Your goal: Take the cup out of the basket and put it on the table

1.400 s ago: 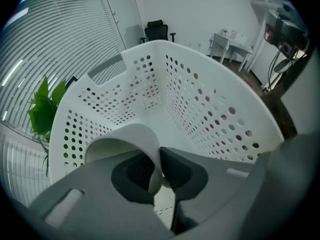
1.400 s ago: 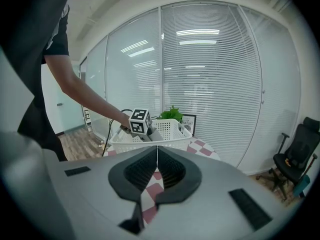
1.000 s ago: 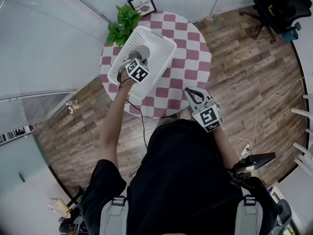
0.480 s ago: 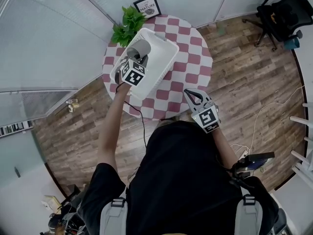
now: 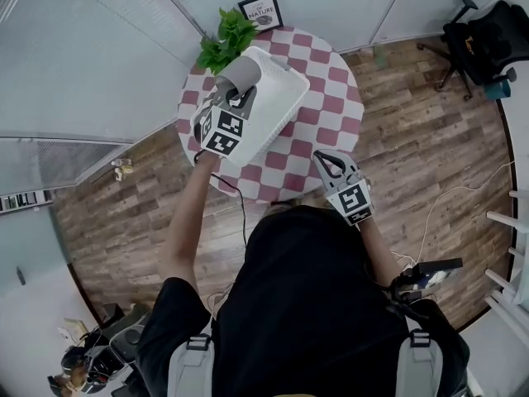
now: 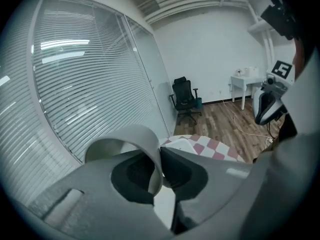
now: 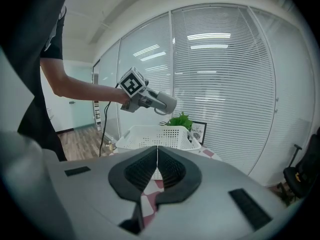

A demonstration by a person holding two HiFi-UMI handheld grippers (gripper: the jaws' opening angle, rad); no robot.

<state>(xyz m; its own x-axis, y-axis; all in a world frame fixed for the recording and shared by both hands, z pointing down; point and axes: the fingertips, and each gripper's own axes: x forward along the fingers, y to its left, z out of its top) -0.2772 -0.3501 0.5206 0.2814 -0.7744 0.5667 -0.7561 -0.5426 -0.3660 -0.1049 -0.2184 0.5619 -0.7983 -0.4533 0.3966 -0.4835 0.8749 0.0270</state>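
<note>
closest to me, my right tool (image 5: 327,160) sits over the near edge of the round tabletop (image 5: 326,73), which wears a red and white chequered cloth. its two jaws are pressed together tip to tip with nothing between them, and it points across the cloth toward the basket, well apart from it

a little farther out on my left, my left tool (image 5: 234,99) is up in the air on my outstretched arm, its marker cube facing me. it has the grey cup (image 5: 240,74) pinched by the wall: one jaw sits inside the mouth and the other presses on the outside, so the jaws stand only slightly apart. the cup lies tilted over on its side in that grip. from my right tool's view the cup hangs clear above the basket's rim, touching neither the basket nor the cloth

the white basket (image 5: 285,98), with perforated walls, stands on the left half of the tabletop, set at an angle. from above, the cup shows over its far left corner

just beyond the basket, at the tabletop's far edge, stands a leafy green plant (image 5: 225,43), and beside it to the right a small black picture frame (image 5: 260,11). behind them runs a glass wall (image 5: 99,48) with blinds. far off to the right, a black office chair (image 5: 486,35) stands on the wooden floor (image 5: 421,131)
</note>
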